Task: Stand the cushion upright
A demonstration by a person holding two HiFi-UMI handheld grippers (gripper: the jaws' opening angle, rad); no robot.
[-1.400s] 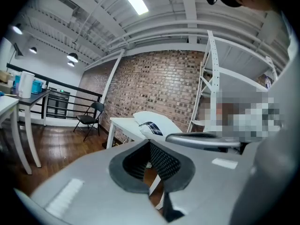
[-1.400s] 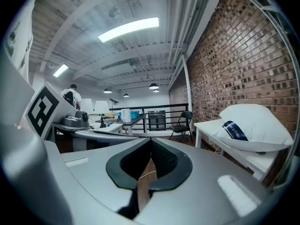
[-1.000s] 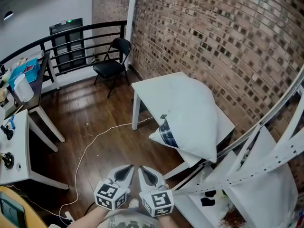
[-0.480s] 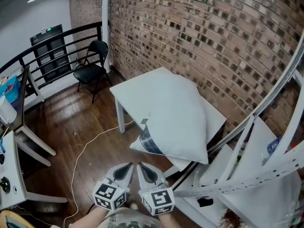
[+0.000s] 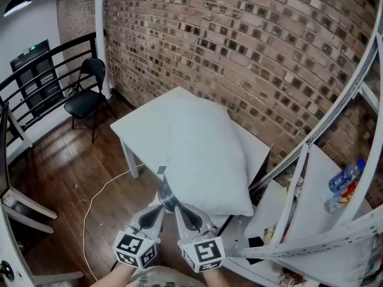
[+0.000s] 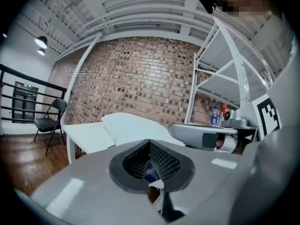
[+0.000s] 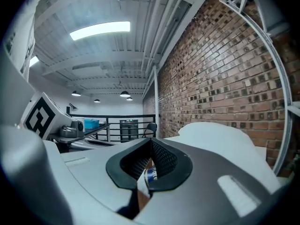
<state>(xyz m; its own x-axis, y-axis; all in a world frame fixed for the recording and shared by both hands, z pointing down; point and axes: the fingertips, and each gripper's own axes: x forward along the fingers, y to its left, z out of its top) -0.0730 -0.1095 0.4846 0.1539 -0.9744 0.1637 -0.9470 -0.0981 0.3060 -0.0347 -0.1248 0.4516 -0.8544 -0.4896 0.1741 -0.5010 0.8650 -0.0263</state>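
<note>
Both pairs of jaws are pressed together with nothing gripped. The left gripper and right gripper sit side by side, aimed at the cushion. Its labelled corner hangs over the near edge of the table, just ahead of the fingertips and about equally close to each. The cushion lies flat, its long axis running away toward the brick wall. Only the head view shows that overhang. The left gripper view shows instead how low the cushion sits, with bare table at the left corner.
</note>
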